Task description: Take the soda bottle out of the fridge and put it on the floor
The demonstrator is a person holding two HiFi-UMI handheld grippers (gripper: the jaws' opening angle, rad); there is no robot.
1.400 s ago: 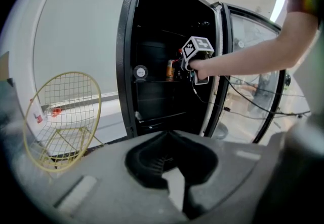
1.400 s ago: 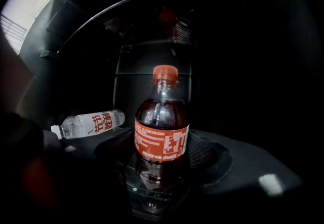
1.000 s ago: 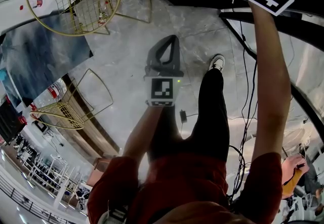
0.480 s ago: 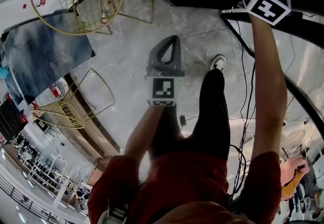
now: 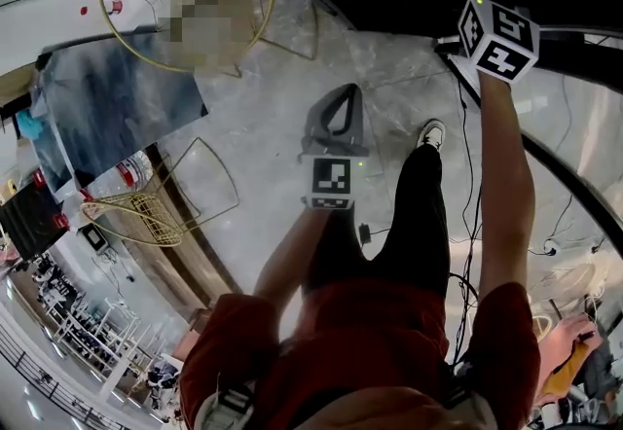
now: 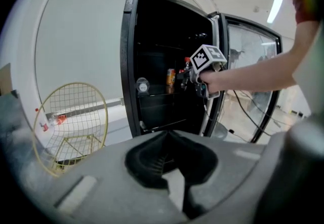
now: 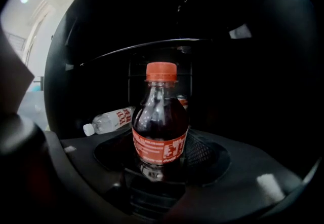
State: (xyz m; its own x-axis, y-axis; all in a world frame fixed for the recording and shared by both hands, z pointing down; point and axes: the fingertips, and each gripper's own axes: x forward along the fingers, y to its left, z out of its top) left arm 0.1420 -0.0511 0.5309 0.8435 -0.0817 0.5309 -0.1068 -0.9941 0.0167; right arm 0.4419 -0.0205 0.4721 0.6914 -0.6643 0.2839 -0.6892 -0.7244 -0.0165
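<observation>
Here, the right tool (image 7: 161, 170) is reached into the open black fridge (image 6: 129, 66), its jaws closed on the lower body of the soda bottle (image 7: 161, 121). The bottle stands upright inside the dark fridge compartment, with an orange-red cap, dark contents and a red label; its base is hidden by the tool. Behind it and to its left, a clear water bottle (image 7: 109, 120) lies on its side. The left tool (image 6: 167, 134) is held low and away from the fridge, above the grey floor (image 5: 243, 117); its jaws are brought together at the tips and grip nothing. The glass door (image 6: 253, 66) stands swung open at the right. A gold wire chair (image 6: 71, 116) stands left of the fridge.
</observation>
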